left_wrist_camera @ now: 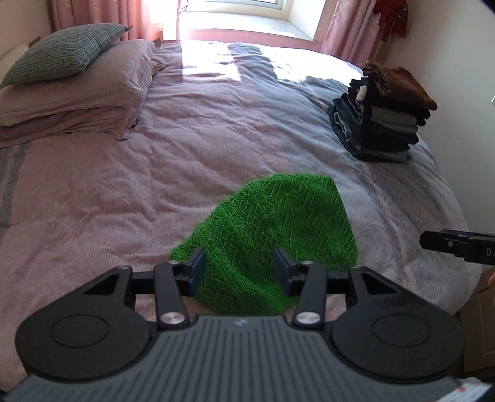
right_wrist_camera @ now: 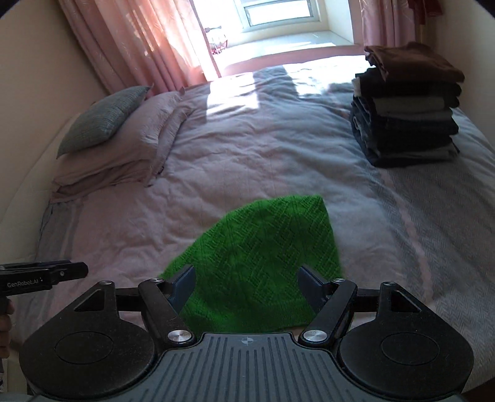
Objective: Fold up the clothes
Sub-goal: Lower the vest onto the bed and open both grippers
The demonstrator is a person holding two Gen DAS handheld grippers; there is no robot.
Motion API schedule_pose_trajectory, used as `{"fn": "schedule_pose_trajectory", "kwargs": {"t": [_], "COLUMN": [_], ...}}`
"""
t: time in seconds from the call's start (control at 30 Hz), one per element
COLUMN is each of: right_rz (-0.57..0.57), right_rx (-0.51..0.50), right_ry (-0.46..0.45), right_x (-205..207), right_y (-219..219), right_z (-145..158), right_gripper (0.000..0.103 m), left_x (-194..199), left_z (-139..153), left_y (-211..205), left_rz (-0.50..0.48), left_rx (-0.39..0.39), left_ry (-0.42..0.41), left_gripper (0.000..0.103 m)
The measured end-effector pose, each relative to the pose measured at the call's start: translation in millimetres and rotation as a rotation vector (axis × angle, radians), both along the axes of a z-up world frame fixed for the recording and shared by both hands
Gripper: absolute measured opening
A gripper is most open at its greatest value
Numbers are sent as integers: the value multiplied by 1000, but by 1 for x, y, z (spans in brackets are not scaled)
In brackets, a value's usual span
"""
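- Nearest item, left wrist view: left gripper (left_wrist_camera: 238, 266), black w/ blue-grey pads, pointing down at bed. Jaws apart, nothing clamped; pads clear of fabric.
- Green knitted garment (left_wrist_camera: 269, 235), zigzag-textured, lies bunched on bedspread at near edge of bed, directly below and beyond both sets of fingers. Shape roughly triangular, narrowing toward far end.
- Right gripper (right_wrist_camera: 247, 286), same build, jaws wide apart over same garment (right_wrist_camera: 263, 263); no contact seen.
- Each gripper visible side-on in the other's view: right unit at right edge (left_wrist_camera: 458, 245), left unit at left edge (right_wrist_camera: 43, 273), w/ part of a hand (right_wrist_camera: 5, 324) below it.
- Pale pink-lilac quilted bedspread (left_wrist_camera: 216, 139) covers bed, wrinkled; sunlit patch at far end.
- Stack of folded dark clothes (left_wrist_camera: 383, 123), mostly denim-blue and grey, brown item on top, stands on far right of bed, well apart from green garment.
- Far left: grey-green checked cushion (left_wrist_camera: 65, 52) resting on lilac pillows (left_wrist_camera: 83, 96).
- Pink curtains (right_wrist_camera: 139, 43) flank bright window (right_wrist_camera: 278, 15) beyond bed.
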State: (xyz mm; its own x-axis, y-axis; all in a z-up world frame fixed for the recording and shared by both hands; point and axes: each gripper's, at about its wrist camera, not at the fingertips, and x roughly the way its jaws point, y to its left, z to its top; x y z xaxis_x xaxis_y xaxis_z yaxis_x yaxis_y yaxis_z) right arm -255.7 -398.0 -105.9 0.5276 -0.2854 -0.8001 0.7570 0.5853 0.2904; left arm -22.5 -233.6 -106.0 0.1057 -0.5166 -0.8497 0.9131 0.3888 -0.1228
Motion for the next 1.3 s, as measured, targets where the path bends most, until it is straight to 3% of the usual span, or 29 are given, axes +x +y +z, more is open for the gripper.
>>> {"fn": "schedule_pose_trajectory", "kwargs": {"t": [0.23, 0.87, 1.3], "right_rz": [-48, -154, -173], "right_rx": [30, 71, 68], "right_ry": [12, 80, 90], "right_x": [7, 43, 38], "right_y": [29, 133, 126], "right_z": [1, -18, -32], "right_gripper": [70, 70, 70], "left_x": [-8, 32, 29], "left_z": [-5, -12, -16], "left_y": [6, 79, 74], "left_rz": [-86, -218, -211], "left_rx": [40, 76, 71], "left_ry": [-45, -31, -44], "left_gripper": [44, 51, 52]}}
